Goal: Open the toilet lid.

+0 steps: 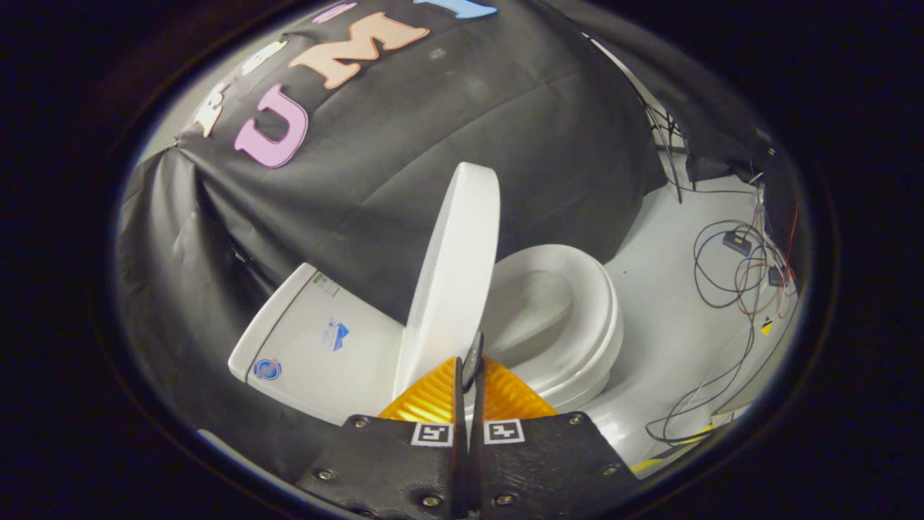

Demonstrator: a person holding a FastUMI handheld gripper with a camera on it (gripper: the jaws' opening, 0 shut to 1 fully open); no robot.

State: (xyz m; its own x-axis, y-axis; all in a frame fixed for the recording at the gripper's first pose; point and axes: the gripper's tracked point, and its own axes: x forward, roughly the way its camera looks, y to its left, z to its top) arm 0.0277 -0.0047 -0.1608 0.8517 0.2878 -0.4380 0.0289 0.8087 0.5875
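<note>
Gripper view inspected: toilet lid (456,274) raised near upright, edge-on just ahead of the fingers, hinged between tank (317,339) and bowl seat (570,318). Gripper (471,375) closed to a thin slit, orange fingers (433,397) together, nothing held; tips at or just short of the lid's lower edge, contact not confirmable. Judged near completion. Recommended: push gently toward the tank, low and square on the lid face, then ease off so it rests without rebound or slam. White glazed surfaces, likely slippery. Floor (671,318) pale, loose cables (729,274) lying beyond the bowl; black cloth wall (462,108) behind.
</note>
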